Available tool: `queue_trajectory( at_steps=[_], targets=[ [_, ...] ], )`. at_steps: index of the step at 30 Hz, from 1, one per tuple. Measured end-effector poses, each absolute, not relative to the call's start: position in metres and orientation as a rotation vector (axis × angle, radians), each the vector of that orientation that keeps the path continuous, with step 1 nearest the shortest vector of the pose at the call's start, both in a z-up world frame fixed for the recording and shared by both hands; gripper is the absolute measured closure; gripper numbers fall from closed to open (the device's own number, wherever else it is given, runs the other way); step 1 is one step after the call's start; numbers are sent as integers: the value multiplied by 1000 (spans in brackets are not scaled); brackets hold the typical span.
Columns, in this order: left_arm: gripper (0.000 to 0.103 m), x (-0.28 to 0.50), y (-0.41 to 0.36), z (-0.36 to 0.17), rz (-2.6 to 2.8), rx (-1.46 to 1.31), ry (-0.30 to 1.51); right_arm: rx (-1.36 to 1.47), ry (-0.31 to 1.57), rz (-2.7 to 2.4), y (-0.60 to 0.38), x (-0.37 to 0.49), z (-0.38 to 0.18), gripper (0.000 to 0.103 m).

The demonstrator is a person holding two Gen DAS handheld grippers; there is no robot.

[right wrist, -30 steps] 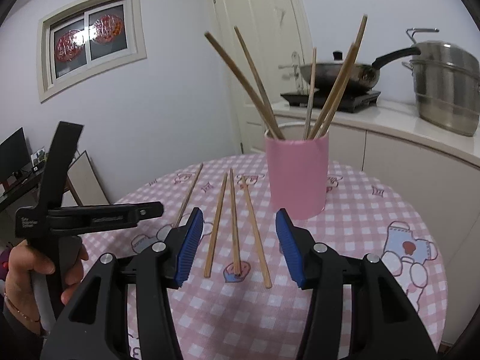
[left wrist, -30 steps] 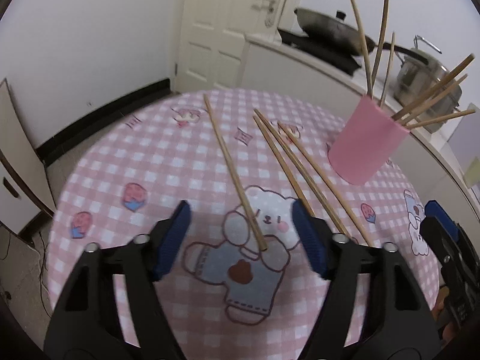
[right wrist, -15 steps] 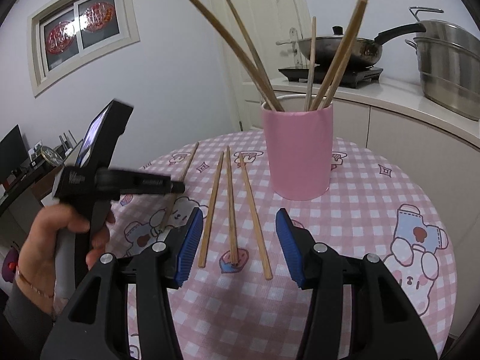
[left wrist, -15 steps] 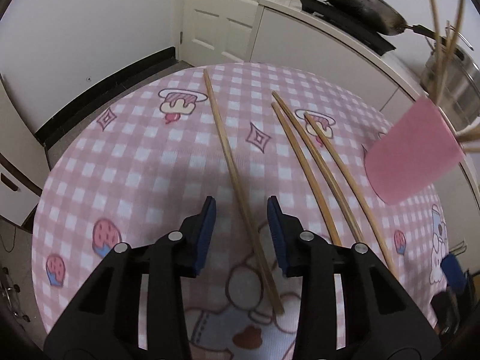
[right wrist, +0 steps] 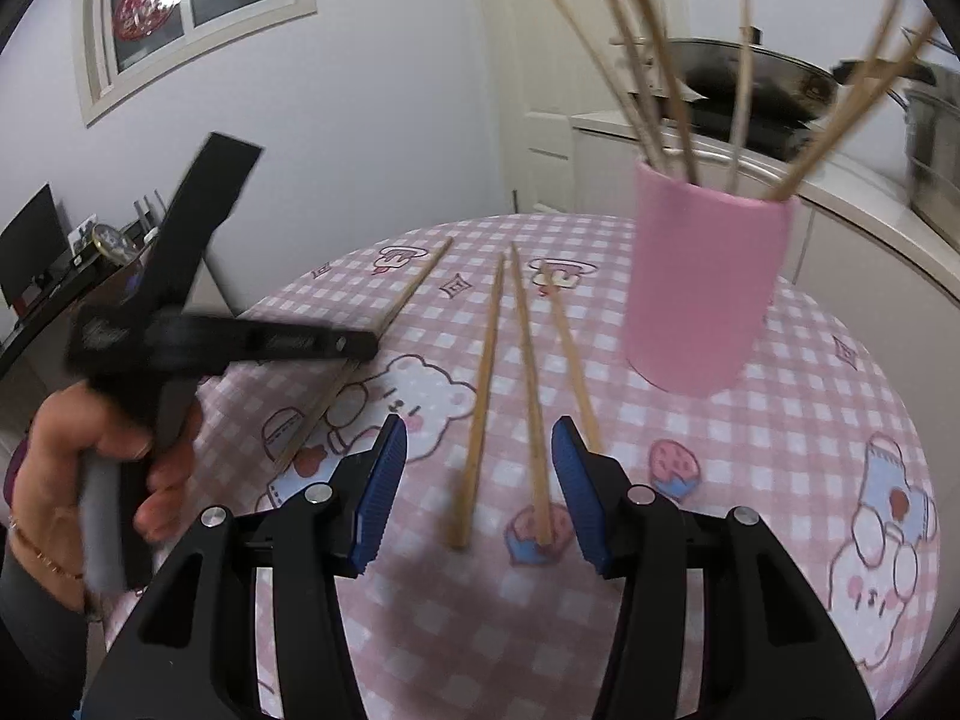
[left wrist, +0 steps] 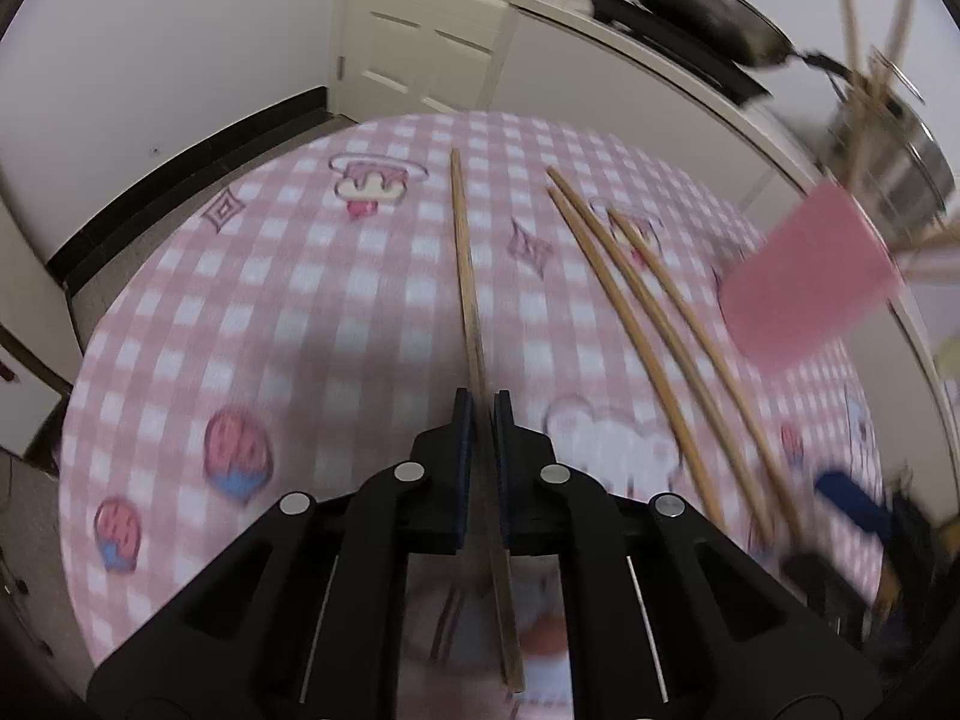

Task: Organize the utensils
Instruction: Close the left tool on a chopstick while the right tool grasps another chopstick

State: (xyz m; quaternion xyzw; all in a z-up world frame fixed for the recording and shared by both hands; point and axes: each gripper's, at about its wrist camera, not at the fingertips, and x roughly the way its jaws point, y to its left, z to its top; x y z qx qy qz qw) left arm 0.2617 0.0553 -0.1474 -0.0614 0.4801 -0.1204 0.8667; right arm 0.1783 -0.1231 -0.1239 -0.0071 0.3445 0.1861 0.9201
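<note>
Pinching one chopstick (left wrist: 467, 276) in my left tongs (left wrist: 478, 414), clamped tight, near the table's (left wrist: 288, 312) left edge. Right tongs (right wrist: 480, 450) half open, empty, over three loose chopsticks (right wrist: 528, 372) beside pink cup (right wrist: 708, 294).
</note>
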Motion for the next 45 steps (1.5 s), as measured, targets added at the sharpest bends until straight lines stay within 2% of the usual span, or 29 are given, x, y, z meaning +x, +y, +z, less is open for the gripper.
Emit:
queue_trajectory(
  at_steps=[5, 7, 9, 22, 31, 33, 34, 45],
  targets=[
    [95, 261, 63, -144, -265, -153, 1038, -24, 759, 416, -107, 206, -121, 56],
    [94, 266, 66, -145, -266, -159, 1044, -25, 788, 432, -101, 220, -122, 70],
    [94, 274, 66, -144, -266, -160, 1046, -34, 818, 439, -94, 234, -124, 76],
    [94, 315, 69, -133, -239, -162, 1036, -194, 834, 356, -53, 285, -128, 76],
    [94, 344, 63, -133, -247, -168, 1052, -174, 913, 329, -53, 326, -129, 76],
    [68, 349, 64, -133, -232, -175, 1060, -159, 932, 332, -54, 332, -129, 76],
    [51, 351, 65, -133, -224, -175, 1055, -158, 942, 324, -55, 337, -130, 76],
    [51, 374, 64, -141, -204, -152, 1072, -152, 997, 311, -53, 358, -139, 76]
  ],
)
